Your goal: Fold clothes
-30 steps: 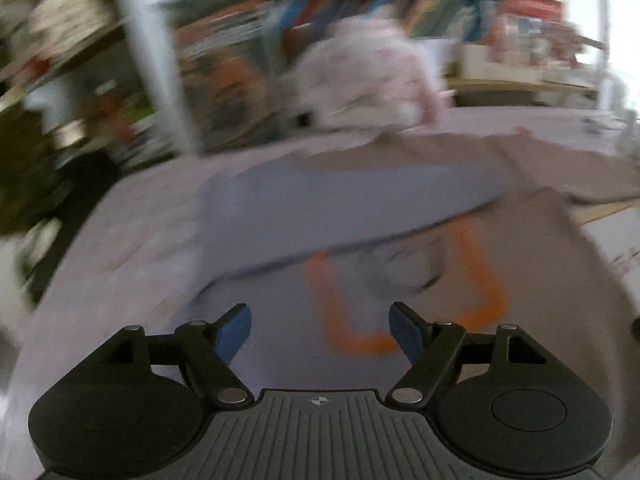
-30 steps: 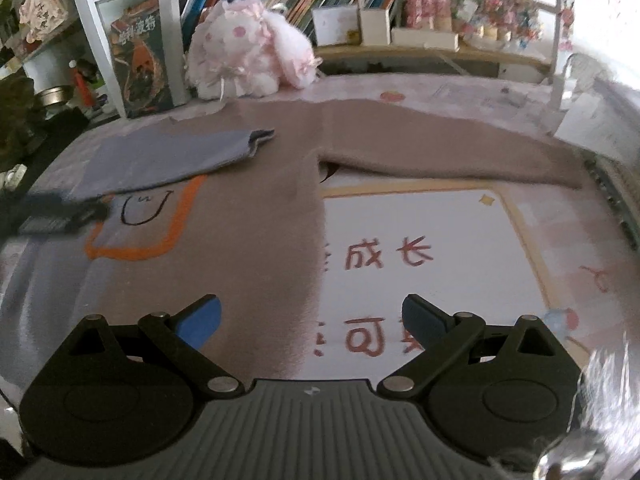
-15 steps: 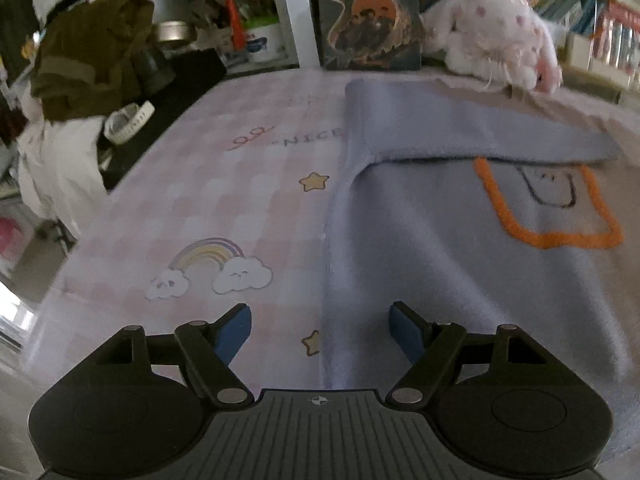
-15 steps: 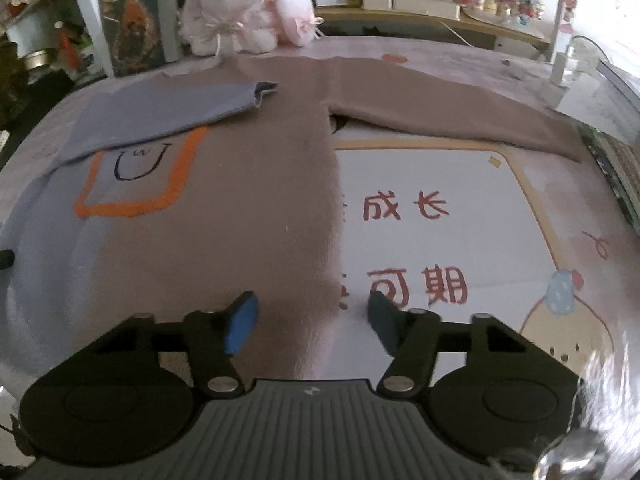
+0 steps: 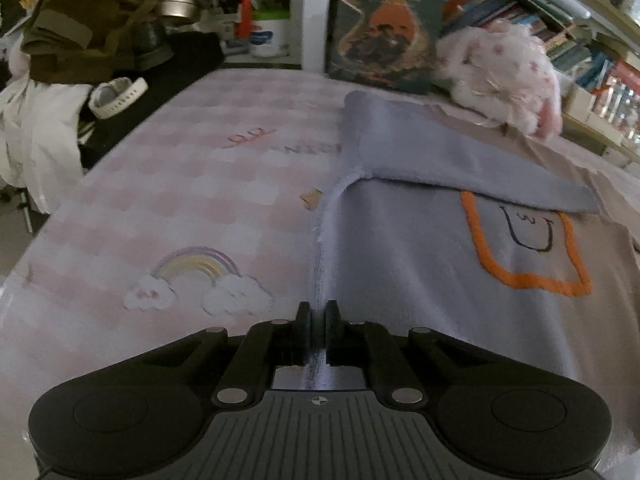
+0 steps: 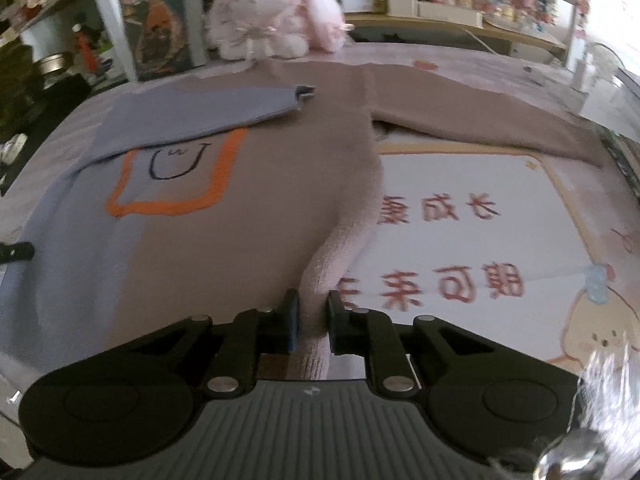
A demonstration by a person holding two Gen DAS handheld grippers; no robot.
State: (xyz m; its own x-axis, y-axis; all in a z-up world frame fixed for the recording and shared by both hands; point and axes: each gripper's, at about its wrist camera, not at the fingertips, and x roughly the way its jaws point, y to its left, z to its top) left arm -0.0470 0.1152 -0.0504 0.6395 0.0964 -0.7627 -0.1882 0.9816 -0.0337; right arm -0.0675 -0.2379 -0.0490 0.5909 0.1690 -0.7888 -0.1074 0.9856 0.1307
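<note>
Left wrist view: your left gripper (image 5: 316, 332) pinches the sweater (image 5: 420, 248) at its blue edge; your right gripper (image 6: 310, 320) clamps its brown hem.

The left gripper (image 5: 316, 316) is sitting low over the surface, reaching forward, its jaws drawn almost together and pinching a thin edge of the sweater (image 5: 420, 240) between the pads. The right gripper (image 6: 312, 312) is likewise lying low and level, its jaws closing on a thicker bunched ridge of the same sweater, so a wider gap is showing between its fingers (image 6: 291, 312). In the right wrist view, a dark tip at the far left edge is probably belonging to the left gripper, though blur is making that uncertain.
</note>
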